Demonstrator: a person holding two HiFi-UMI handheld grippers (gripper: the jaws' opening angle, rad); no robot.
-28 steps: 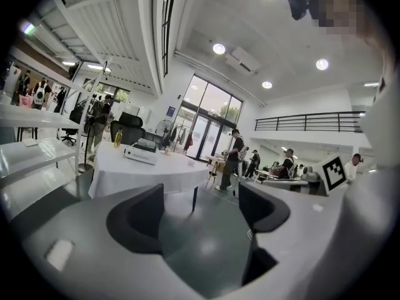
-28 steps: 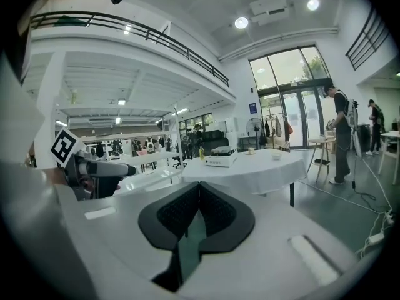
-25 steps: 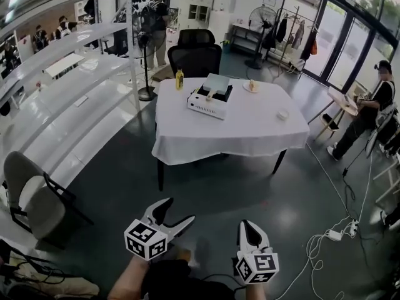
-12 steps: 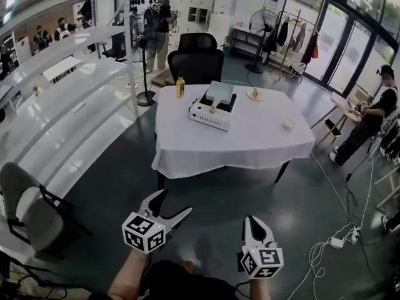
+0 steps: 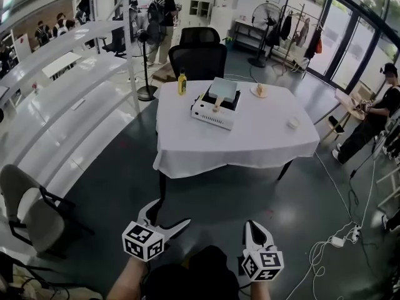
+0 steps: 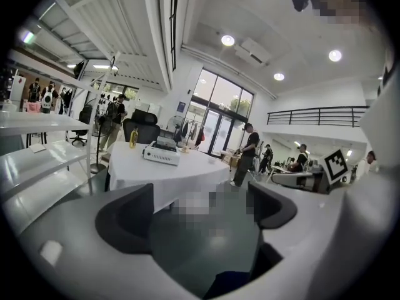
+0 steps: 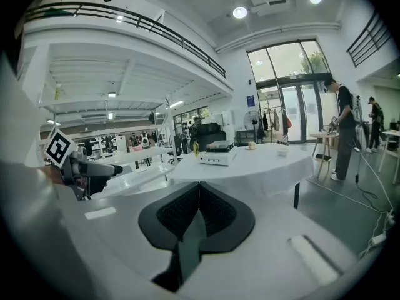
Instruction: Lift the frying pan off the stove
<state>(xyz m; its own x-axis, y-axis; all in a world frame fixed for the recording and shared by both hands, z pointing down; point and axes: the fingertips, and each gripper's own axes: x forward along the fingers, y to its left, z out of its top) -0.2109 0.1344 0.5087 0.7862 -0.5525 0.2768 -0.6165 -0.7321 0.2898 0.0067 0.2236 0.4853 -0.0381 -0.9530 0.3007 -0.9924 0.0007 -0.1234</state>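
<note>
The frying pan, square and grey, sits on a white portable stove on a white-clothed table, far ahead of both grippers. My left gripper is low in the head view. Its jaws have just been opening and now stand wide apart with nothing between them. My right gripper is beside it, shut and empty. In the left gripper view the stove lies far beyond the open gripper. The right gripper view shows the shut gripper with the stove and the pan in the distance.
Also on the table are a yellow bottle, a plate of food and a small white bowl. A black office chair stands behind it. A grey chair is at the left, floor cables and a seated person at the right.
Both grippers have moved forward over the dark floor towards the table. The left jaws have spread wider. The right jaws stay shut.
</note>
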